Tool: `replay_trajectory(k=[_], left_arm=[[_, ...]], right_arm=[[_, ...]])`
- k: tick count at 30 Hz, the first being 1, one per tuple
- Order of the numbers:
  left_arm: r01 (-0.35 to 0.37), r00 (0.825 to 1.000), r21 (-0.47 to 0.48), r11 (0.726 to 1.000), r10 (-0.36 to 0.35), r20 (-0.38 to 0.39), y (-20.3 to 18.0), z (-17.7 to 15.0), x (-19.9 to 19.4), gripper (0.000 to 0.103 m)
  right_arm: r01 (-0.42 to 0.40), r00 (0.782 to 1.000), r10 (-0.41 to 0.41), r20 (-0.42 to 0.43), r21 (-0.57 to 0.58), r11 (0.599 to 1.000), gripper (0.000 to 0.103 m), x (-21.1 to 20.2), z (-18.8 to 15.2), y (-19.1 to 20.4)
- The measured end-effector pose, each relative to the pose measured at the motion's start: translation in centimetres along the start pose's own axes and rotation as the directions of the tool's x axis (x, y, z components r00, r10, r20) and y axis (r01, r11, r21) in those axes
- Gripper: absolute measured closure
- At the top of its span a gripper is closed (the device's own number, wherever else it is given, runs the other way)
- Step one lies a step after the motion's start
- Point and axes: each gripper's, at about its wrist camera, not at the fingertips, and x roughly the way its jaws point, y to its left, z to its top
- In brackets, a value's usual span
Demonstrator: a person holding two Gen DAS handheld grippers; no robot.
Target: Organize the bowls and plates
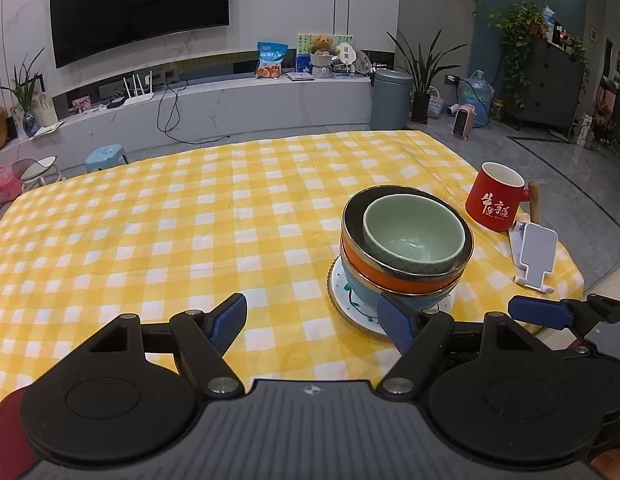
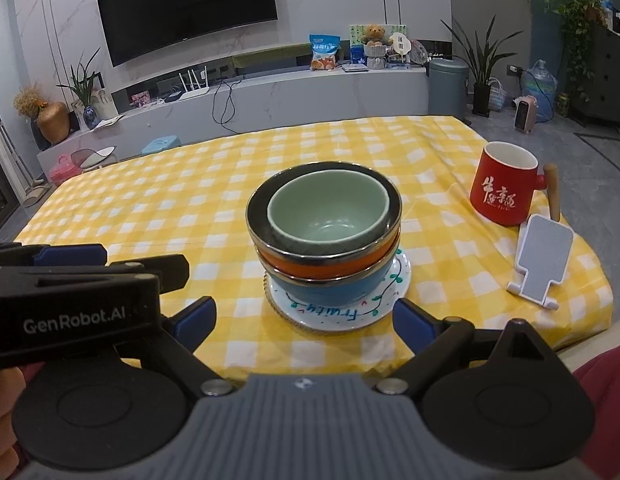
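Bowls sit nested in one stack on a white plate (image 2: 394,280) near the right side of the bench (image 2: 150,216), which wears a yellow-and-white checked cloth. To the stack's right stand a red mug (image 2: 504,190) with a wooden handle and, nearer, a white phone stand (image 2: 544,254), both apart from the plate. Nothing lies between either tool and the stack. A pale green bowl (image 2: 330,210) rests inside an orange bowl (image 2: 330,266) with a metal rim, which rests inside a blue bowl (image 2: 330,290); the green one is empty. Green vine doodles and handwriting edge the plate. Left tongs (image 1: 312,322) are spread wide, holding nothing, just short of the plate. Right tongs (image 2: 304,322) likewise gape, empty, before it.
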Motion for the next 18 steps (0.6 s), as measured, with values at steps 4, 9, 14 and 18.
replay_trajectory(k=[4,9,14,18], left_arm=[[0.001,1.000,-0.007,1.000,-0.001,-0.003,0.19,0.02,-0.07,0.016],[0.008,1.000,-0.012,1.000,-0.009,-0.008,0.31,0.04,-0.16,0.016],[0.004,1.000,-0.003,1.000,-0.004,-0.005,0.20,0.02,-0.15,0.016],[0.001,1.000,0.000,1.000,-0.001,-0.005,0.14,-0.01,-0.15,0.016]], right_arm=[[0.006,1.000,-0.005,0.003,-0.006,1.000,0.010,-0.05,0.04,0.27],[0.005,1.000,-0.005,0.009,0.006,1.000,0.010,-0.03,-0.02,0.14],[0.019,1.000,-0.019,0.013,0.002,1.000,0.010,-0.02,-0.11,0.14],[0.021,1.000,-0.021,0.010,0.002,1.000,0.010,-0.02,-0.21,0.21]])
